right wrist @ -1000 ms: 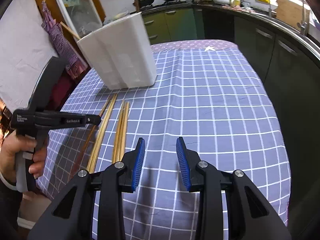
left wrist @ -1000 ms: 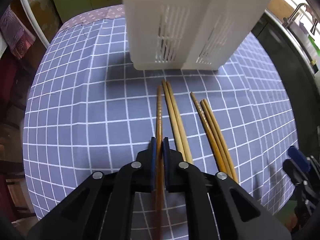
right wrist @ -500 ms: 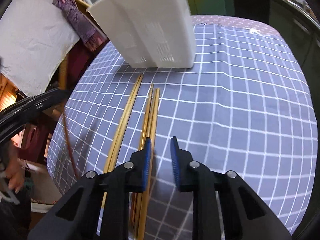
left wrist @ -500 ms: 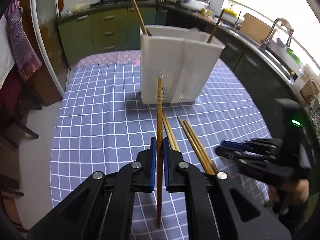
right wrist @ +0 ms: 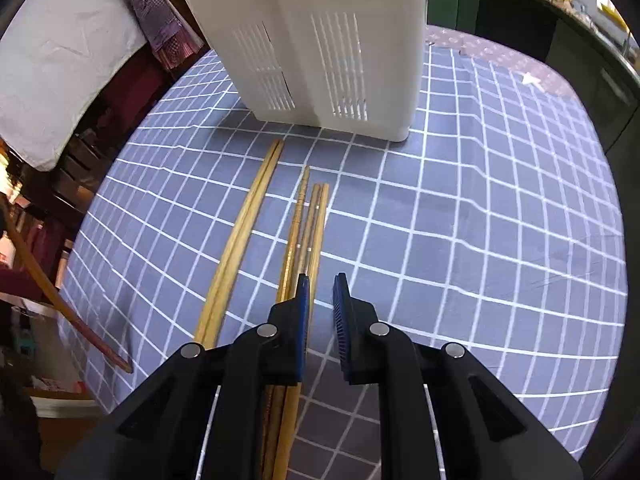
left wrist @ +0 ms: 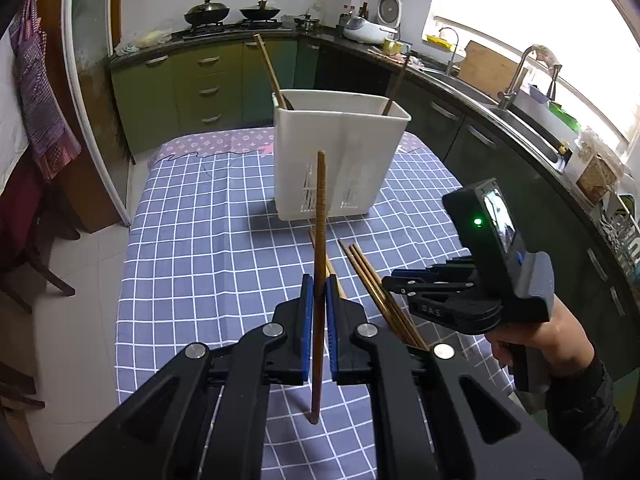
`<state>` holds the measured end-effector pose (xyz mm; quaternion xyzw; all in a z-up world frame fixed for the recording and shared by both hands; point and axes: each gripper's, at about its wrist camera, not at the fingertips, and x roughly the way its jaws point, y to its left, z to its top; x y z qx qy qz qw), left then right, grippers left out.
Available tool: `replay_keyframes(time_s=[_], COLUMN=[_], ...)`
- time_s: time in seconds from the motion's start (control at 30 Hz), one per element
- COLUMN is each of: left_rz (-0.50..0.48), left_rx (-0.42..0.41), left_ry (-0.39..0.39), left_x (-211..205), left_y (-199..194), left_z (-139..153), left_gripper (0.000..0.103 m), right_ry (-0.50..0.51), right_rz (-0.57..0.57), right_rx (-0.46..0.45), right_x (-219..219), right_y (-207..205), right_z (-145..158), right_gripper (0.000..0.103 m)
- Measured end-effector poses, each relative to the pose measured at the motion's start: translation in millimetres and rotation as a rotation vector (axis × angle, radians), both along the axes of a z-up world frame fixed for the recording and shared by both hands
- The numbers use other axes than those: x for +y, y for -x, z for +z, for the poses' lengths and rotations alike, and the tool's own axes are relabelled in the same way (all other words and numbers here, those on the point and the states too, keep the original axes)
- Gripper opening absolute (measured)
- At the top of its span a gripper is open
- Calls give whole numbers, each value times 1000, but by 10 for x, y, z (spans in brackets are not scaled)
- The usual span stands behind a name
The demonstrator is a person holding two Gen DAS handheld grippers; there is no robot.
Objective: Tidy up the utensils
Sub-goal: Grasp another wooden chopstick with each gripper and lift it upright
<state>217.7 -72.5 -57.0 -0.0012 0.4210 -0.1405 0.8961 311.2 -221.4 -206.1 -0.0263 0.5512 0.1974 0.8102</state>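
My left gripper (left wrist: 319,300) is shut on a brown chopstick (left wrist: 320,216) and holds it lifted above the table, pointing toward the white utensil holder (left wrist: 340,152). Two chopsticks stand in the holder. My right gripper (right wrist: 321,300) is narrowly open and empty, low over three brown chopsticks (right wrist: 308,224) on the checked tablecloth (right wrist: 480,220). Its left finger (right wrist: 298,320) is over them. A pair of pale chopsticks (right wrist: 240,240) lies to their left. The holder (right wrist: 312,40) stands just behind. The right gripper also shows in the left wrist view (left wrist: 404,282).
The table's left edge drops to a tiled floor (left wrist: 80,280). Dark kitchen counters (left wrist: 500,128) with a sink run along the right. Green cabinets (left wrist: 192,88) stand behind the table. A chair (left wrist: 28,248) is at the left.
My left gripper has lifted the brown chopstick off the table and risen. My right gripper has moved down over the three chopsticks and narrowed its opening.
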Motion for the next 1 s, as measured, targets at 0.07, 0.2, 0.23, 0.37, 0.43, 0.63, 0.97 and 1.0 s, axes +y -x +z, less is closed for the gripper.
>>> replay_keyframes(time_s=[0.07, 0.2, 0.23, 0.37, 0.43, 0.63, 0.97, 1.0], left_rz=[-6, -15, -18, -22, -22, -24, -26, -25], left_rx=[0, 8, 10, 12, 13, 18, 17, 18], left_ry=[2, 4, 2, -4, -4, -10, -13, -12], left_x=[-15, -37, -46, -41, -44, -56, -60, -55], left_y=[22, 19, 21, 39, 39, 48, 37, 38], left_z=[5, -13, -19, -24, -26, -25, -25, -26], left_gripper=[6, 6, 6, 7, 7, 7, 6, 6], right_ry=[5, 44, 48, 72, 62, 105, 40, 14], right_rz=[19, 33, 34, 20, 19, 32, -9, -20], right_rx=[9, -6, -7, -5, 3, -8, -58, -83], right_x=[55, 142, 142, 111, 96, 118, -15, -75], right_y=[11, 3, -1, -24, -20, 4, 12, 44], right_z=[-9, -5, -5, 1, -12, -12, 139, 237], right_gripper=[14, 14, 14, 14, 14, 13, 7, 7])
